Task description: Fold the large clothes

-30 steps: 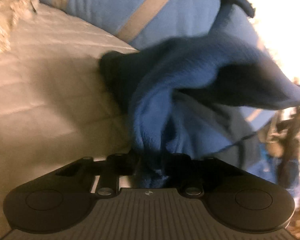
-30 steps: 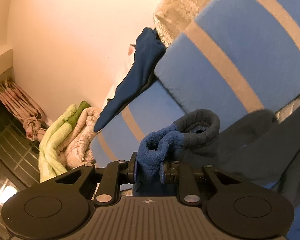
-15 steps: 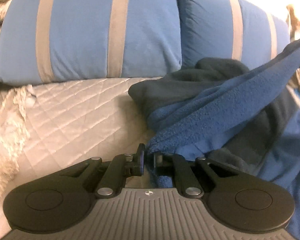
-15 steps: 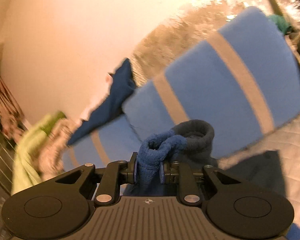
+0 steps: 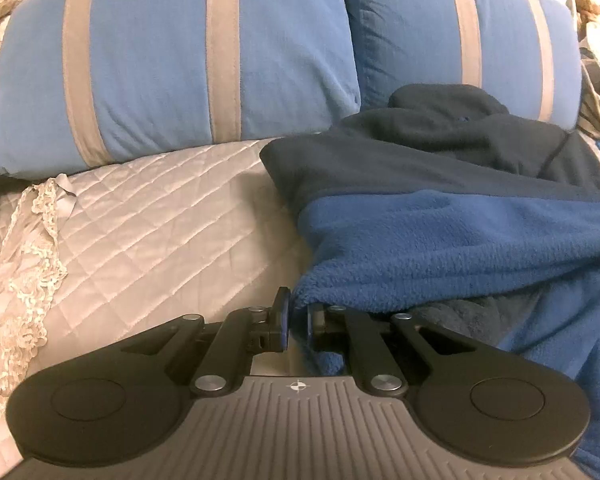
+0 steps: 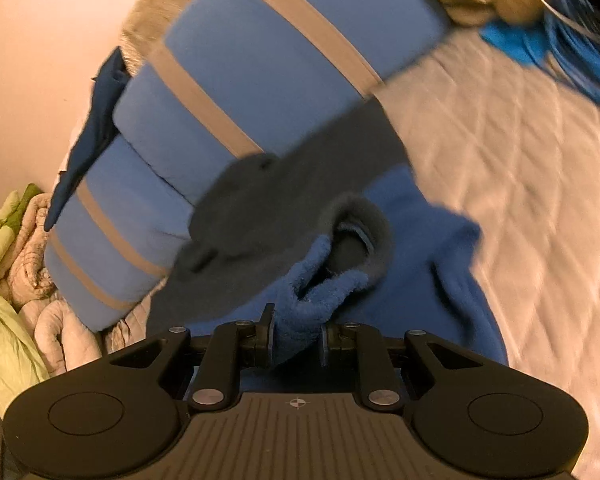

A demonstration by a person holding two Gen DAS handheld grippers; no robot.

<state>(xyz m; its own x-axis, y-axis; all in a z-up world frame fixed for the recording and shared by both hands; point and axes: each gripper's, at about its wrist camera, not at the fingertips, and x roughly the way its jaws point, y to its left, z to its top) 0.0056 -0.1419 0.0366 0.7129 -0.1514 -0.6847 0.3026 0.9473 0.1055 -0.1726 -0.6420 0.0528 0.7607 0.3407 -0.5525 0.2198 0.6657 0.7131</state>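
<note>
two-tone fleece garment (image 5: pixel 440 232), bright blue body with dark navy upper part, lies on the pale grey quilted bedspread (image 5: pixel 148 216), its navy end against the blue pillows with grey stripes (image 5: pixel 204 60) at the head of the bed. left gripper (image 5: pixel 297 322) has its jaws nearly together, pinching a thin blue edge of the fleece low over the bedspread; the jaws have just been closing, cloth between them. right gripper (image 6: pixel 296 336) clamps a thicker bunch of blue fleece with a navy cuff-like roll curling just above the pads, jaws a little apart because of the wad.

progress, as a judgement: early. garment is spread partly flat in the left wrist view, navy section smooth-ish, blue section draped and wrinkled toward the right. no clean fold line visible, no stacked layers, so probably in the lay-out or first fold step. both edges are in hand, which suits carrying one side over the other. left to do: flatten, fold sides or sleeves in, fold in half, set aside.

right wrist view is motion-blurred, so detail there is weak. other bedding, a green and beige bundle (image 6: pixel 16 264), sits beside the pillows, untouched; cannot tell if it belongs to the task.
</note>
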